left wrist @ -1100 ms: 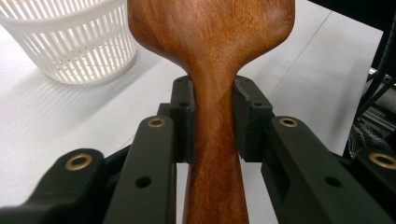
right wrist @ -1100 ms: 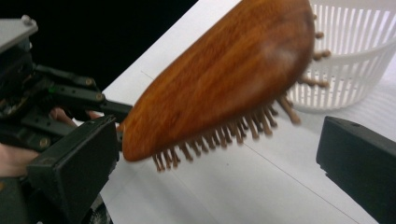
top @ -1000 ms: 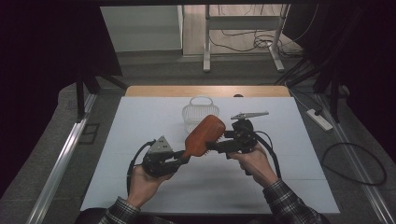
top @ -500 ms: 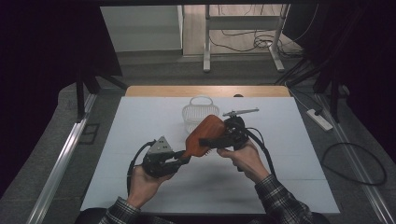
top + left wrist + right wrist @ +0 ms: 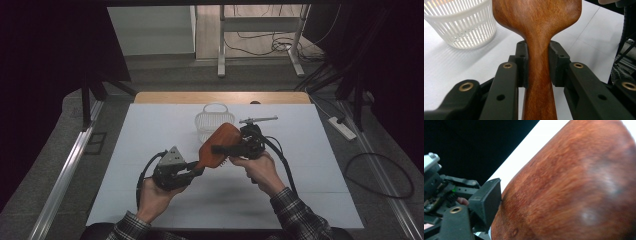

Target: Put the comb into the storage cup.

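Two grippers meet on one wooden hairbrush (image 5: 218, 146) at mid-frame, smooth reddish grain, oval head narrowing to a waisted handle. Left gripper (image 5: 537, 63) clamps that handle; right gripper (image 5: 220, 149) has just been closing around the head, one pad (image 5: 487, 200) touching its edge. Behind stands a white slatted plastic basket (image 5: 212, 120) on the pale table (image 5: 150, 130).

right gripper (image 5: 220, 149) moved onto wooden brush (image 5: 218, 145) head, fingers just closing around it

smooth, polished wooden brush (image 5: 536, 30); slatted white plastic basket (image 5: 461, 22); matt white table (image 5: 150, 130).
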`<move>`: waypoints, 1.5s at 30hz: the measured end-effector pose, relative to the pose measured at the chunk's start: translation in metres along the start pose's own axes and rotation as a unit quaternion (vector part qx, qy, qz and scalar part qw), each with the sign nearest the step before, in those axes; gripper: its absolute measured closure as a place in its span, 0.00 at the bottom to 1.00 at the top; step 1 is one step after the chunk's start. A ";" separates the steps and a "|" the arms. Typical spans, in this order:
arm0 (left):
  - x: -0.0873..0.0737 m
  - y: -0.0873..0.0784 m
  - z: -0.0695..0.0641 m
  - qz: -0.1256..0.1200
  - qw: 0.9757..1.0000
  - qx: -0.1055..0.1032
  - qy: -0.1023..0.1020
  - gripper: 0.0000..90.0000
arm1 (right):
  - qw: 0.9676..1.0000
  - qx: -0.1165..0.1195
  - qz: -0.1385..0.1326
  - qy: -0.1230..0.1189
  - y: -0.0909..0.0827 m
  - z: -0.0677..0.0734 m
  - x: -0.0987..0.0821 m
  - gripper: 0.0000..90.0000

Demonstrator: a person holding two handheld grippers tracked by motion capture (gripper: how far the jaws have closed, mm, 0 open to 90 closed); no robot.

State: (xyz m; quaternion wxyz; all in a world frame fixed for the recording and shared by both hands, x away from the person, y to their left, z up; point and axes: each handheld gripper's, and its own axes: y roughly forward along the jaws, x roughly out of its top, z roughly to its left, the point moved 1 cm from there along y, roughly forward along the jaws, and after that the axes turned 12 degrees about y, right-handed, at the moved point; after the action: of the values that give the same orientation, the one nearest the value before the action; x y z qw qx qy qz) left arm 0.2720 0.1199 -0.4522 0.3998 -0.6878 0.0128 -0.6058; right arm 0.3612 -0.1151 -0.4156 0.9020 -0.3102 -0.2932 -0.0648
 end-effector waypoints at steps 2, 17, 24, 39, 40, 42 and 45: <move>0.000 0.000 0.000 -0.002 1.000 -0.001 -0.002 0.80 | 1.000 0.013 -0.001 0.016 -0.001 -0.002 0.001 0.28; -0.001 0.009 -0.004 0.025 1.000 -0.003 0.012 0.80 | 0.993 0.079 0.001 0.091 -0.008 -0.010 0.001 0.55; -0.002 0.012 -0.002 0.034 0.999 -0.012 0.010 0.80 | 0.992 0.091 0.006 0.089 -0.008 -0.004 -0.001 0.64; -0.008 0.008 0.008 0.053 0.999 0.010 -0.004 0.41 | 0.995 0.072 -0.014 0.060 -0.017 0.000 0.003 0.65; -0.009 0.008 0.009 0.053 0.999 0.009 -0.006 0.38 | 0.996 0.072 -0.015 0.058 -0.018 0.000 0.004 0.65; -0.011 0.007 0.011 0.054 0.998 0.011 -0.009 0.33 | 0.996 0.070 -0.019 0.054 -0.020 0.001 0.005 0.65; -0.013 0.005 0.013 0.060 0.998 0.008 -0.011 0.25 | 0.996 0.070 -0.024 0.052 -0.023 0.002 0.008 0.65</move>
State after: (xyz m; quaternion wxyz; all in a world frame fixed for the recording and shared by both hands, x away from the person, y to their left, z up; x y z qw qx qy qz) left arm 0.2812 0.1301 -0.4653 0.4412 -0.6893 0.0446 -0.5729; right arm 0.3595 -0.1316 -0.3979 0.9336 -0.2351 -0.2576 -0.0820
